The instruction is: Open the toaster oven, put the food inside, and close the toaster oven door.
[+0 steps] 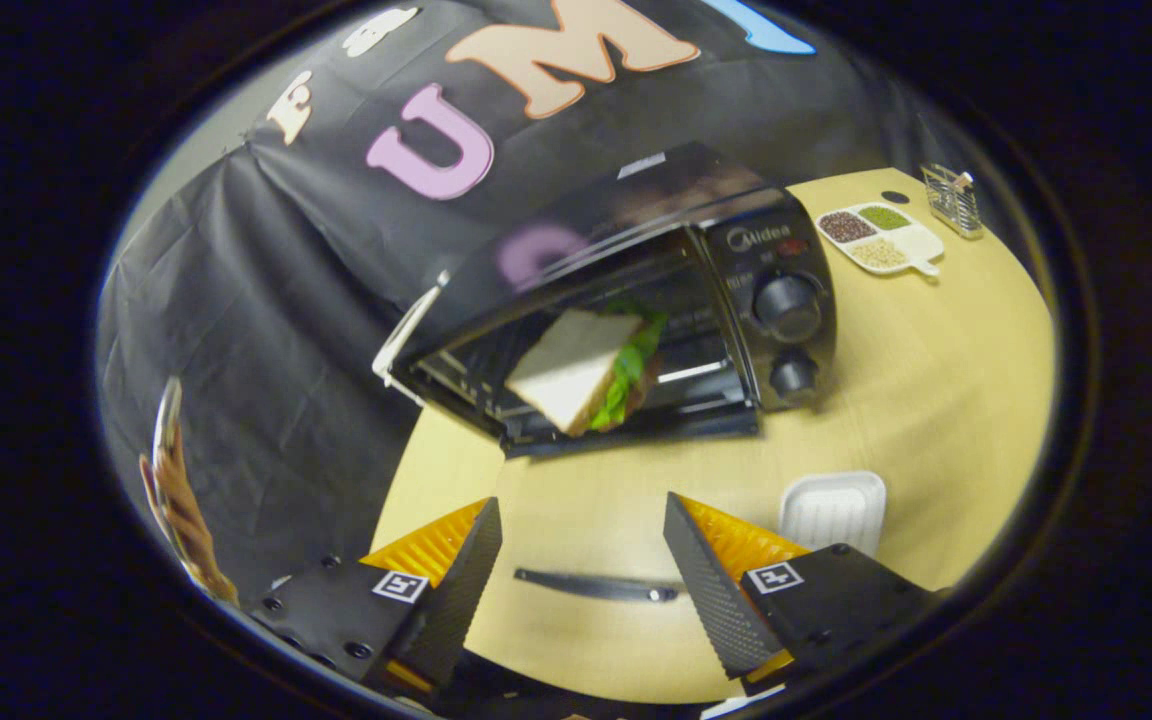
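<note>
The black toaster oven [786, 300] stands on the round wooden table [946, 400], tilted in my view. Its glass door [496, 300] hangs partly open, and its white handle [406, 335] juts toward the black cloth. Inside the oven, on the rack, lies the sandwich [571, 365], white bread with green lettuce along one edge. My gripper [581, 503] hovers over the table a short way before the oven's front. It is open, with only bare tabletop between its fingers.
An empty white tray [833, 508] lies beside the right finger. A divided dish of grains [881, 238] and a wire holder [951, 198] sit beyond the oven's knobs. A dark slot [596, 585] marks the table between the fingers. The cloth wall hangs close behind the oven.
</note>
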{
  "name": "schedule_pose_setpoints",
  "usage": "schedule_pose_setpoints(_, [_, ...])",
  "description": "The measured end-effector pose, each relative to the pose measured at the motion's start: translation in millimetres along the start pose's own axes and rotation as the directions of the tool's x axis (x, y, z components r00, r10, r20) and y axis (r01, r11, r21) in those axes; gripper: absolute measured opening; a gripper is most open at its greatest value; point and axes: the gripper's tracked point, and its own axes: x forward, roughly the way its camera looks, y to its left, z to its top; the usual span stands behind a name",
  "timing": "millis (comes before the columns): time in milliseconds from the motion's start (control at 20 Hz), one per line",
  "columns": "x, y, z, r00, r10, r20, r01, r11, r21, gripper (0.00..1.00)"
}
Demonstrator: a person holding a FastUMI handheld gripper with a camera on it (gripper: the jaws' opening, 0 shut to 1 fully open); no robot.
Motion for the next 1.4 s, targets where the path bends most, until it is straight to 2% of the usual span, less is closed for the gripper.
schedule_pose_setpoints(200, [-13.0,-17.4,-49.9,0.992,-0.095,-0.079,0.087,0.991,-0.104,0.99])
schedule_pose_setpoints(350, [-13.6,-25.1,-88.5,0.975,-0.157,-0.155,0.139,0.982,-0.125,0.98])
schedule_pose_setpoints(500, [1.0,-20.9,-110.2,0.967,-0.177,-0.185,0.157,0.981,-0.115,0.98])
schedule_pose_setpoints(750, [31.9,-11.9,-120.4,0.958,-0.224,-0.178,0.216,0.974,-0.064,0.98])
schedule_pose_setpoints(1000, [53.7,-14.1,-112.0,0.943,-0.311,-0.123,0.302,0.949,-0.086,0.98])
schedule_pose_setpoints(1400, [45.3,-7.9,-99.5,0.921,-0.383,-0.075,0.381,0.924,-0.040,0.98])
